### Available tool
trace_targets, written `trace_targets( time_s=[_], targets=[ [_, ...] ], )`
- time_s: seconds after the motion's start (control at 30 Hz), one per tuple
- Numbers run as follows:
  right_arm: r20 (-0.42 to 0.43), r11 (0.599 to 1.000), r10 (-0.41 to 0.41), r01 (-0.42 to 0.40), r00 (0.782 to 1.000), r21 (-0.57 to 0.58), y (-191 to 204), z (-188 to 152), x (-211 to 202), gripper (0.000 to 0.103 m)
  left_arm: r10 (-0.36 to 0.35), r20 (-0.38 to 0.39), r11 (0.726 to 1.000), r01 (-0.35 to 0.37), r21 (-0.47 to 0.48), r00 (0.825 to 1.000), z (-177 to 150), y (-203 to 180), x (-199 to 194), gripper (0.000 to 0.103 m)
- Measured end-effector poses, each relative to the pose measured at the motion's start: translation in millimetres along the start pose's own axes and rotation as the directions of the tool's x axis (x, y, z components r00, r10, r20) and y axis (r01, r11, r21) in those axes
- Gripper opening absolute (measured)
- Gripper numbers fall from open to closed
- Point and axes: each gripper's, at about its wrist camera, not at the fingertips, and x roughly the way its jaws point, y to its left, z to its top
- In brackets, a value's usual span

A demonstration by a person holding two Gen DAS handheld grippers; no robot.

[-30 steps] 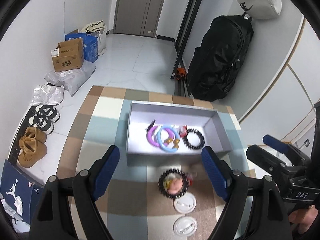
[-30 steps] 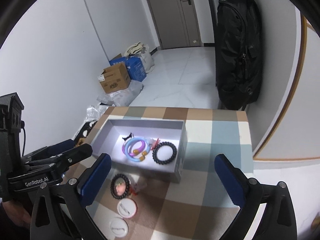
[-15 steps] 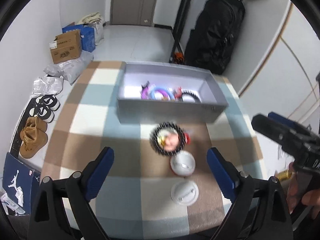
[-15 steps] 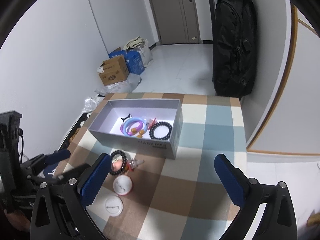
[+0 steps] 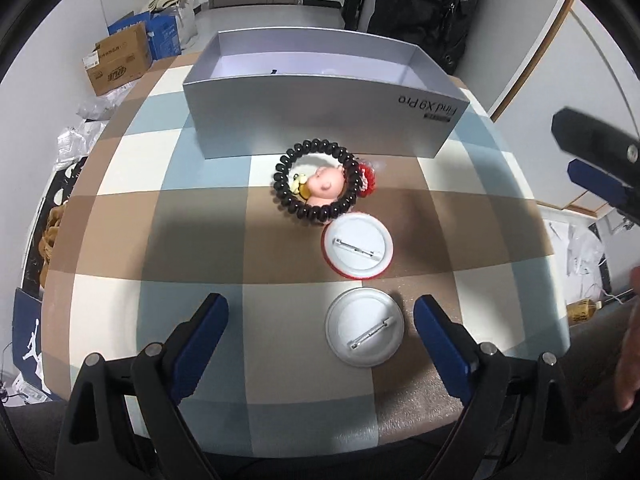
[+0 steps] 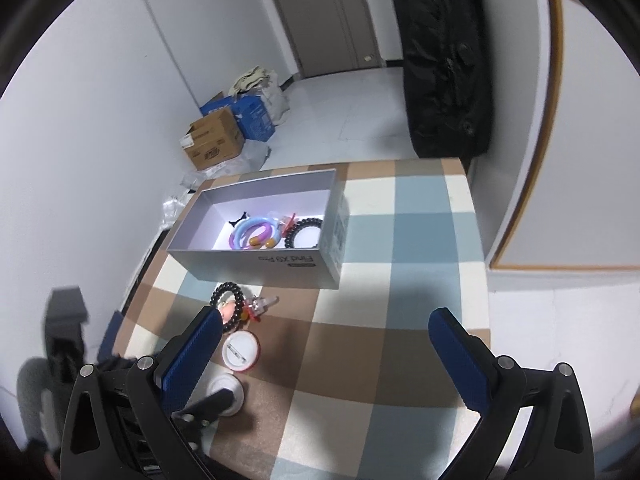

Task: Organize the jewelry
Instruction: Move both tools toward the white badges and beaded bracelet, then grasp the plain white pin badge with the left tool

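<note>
Background: brown cardboard box point(image 6: 214, 142) and blue carton point(image 6: 252, 116) on white tiled floor by the wall, closed grey door point(image 6: 340, 16) behind. Big black fabric bag point(image 6: 444, 60) stands upright right of door, tan suede boots point(image 5: 50, 236) on floor left of checked tablecloth point(image 6: 400, 320).

The surface point(image 5: 192, 240) wears a checked cloth of brown, cream and pale blue squares. Toward its far edge stands an open grey box point(image 5: 320, 120). Just in front of the box lies a black bead bracelet point(image 5: 280, 184) ringed around a small pink figure point(image 5: 326, 188), with a red trinket point(image 5: 368, 178) touching its right side. Nearer lie two round pin badges face down: a red-rimmed badge point(image 5: 357, 246), just beside the bracelet, and a white badge point(image 5: 365, 333).
</note>
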Motion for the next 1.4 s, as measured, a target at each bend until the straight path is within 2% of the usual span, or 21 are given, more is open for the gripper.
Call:
trace_targets(
  time_s=[0.17, 0.43, 0.53, 0.63, 0.7, 0.73, 0.77, 0.9, 1.07, 1.2, 1.4],
  targets=[
    [0.003, 1.0, 0.003, -0.003, 1.0, 0.007, -2, 1, -1, 0.103, -0.002, 0.033, 0.999, 0.001, 0.038, 0.999, -4, -10, -5, 0.091],
    [-0.002, 1.0, 0.009, -0.009, 1.0, 0.023, -5, 2, -1, 0.103, 0.016, 0.03, 0.997, -0.018, 0.081, 0.999, -10, -15, -3, 0.089],
    [-0.006, 1.0, 0.005, -0.005, 1.0, 0.028, -5, 2, 0, 0.103, 0.064, 0.036, 0.992, -0.067, 0.105, 0.997, -13, -19, -4, 0.076],
    [-0.004, 0.999, 0.004, -0.004, 1.0, 0.035, -6, 2, -1, 0.103, 0.051, 0.04, 0.991, -0.056, 0.124, 0.998, -17, -22, -8, 0.066],
    [-0.005, 0.999, -0.001, 0.001, 1.0, 0.037, -7, 2, -1, 0.103, 0.04, 0.042, 0.989, -0.045, 0.141, 0.998, -18, -26, -9, 0.05],
    [-0.007, 0.999, -0.004, 0.005, 1.0, 0.04, -8, 2, 0, 0.103, 0.032, 0.042, 0.988, -0.038, 0.152, 0.999, -18, -28, -11, 0.045],
    [-0.01, 0.999, -0.008, 0.008, 1.0, 0.046, -9, 2, 1, 0.103, 0.026, 0.041, 0.986, -0.032, 0.161, 0.999, -18, -31, -11, 0.035],
    [-0.015, 0.998, -0.013, 0.014, 1.0, 0.064, -13, 2, 2, 0.103, 0.012, 0.037, 0.985, -0.018, 0.171, 0.999, -19, -31, -12, 0.034],
    [-0.014, 0.998, -0.02, 0.021, 1.0, 0.064, -14, 2, 2, 0.103, -0.044, 0.021, 0.989, 0.041, 0.141, 0.999, -15, -26, -13, 0.034],
    [-0.014, 0.997, -0.027, 0.028, 1.0, 0.065, -14, 2, 3, 0.103, -0.078, 0.022, 0.988, 0.074, 0.132, 0.997, 0, -19, -12, 0.033],
    [-0.023, 0.995, -0.055, 0.057, 0.998, 0.08, -19, 1, 4, 0.103, -0.163, 0.05, 0.986, 0.161, 0.042, 0.985, 10, -1, -26, 0.032]
  ],
)
